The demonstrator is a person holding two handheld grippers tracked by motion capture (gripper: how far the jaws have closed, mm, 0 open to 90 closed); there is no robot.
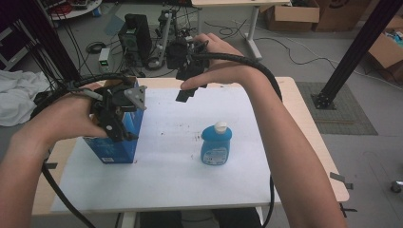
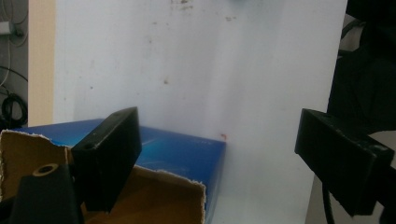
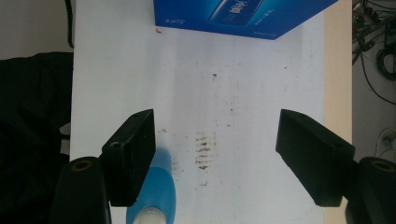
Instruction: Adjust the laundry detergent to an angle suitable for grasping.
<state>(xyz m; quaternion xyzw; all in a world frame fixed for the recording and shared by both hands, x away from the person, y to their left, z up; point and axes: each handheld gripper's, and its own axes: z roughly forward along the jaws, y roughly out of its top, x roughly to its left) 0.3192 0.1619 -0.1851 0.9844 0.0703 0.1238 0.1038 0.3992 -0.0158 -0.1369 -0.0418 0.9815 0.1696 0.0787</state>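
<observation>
Left gripper (image 1: 124, 124): we see it held over the open top of the blue box (image 1: 115, 142), jaws spread wide and empty; in the left gripper view one jaw hangs above the torn cardboard flap (image 2: 28, 154), the other out past the box's edge over bare table. We judge this stance readies it to steady the box or hold its mouth open.

Right gripper (image 1: 187, 91): raised high over the far middle of the table, jaws parted and holding nothing. Its own view looks straight down, so we take it to be lining up above the bottle (image 1: 216, 144), which lies partly under one jaw rather than centred between them.

Bottle: stands upright, white cap on top, at the centre of the white mat (image 1: 166, 180), well apart from the box and touched by neither gripper.

Blue box: upright at the left of the mat, top flaps open, presumably to receive the bottle.

Table (image 1: 311, 137): wooden edge shows around the mat; dark smudges (image 3: 205, 151) mark the mat between box and bottle.
</observation>
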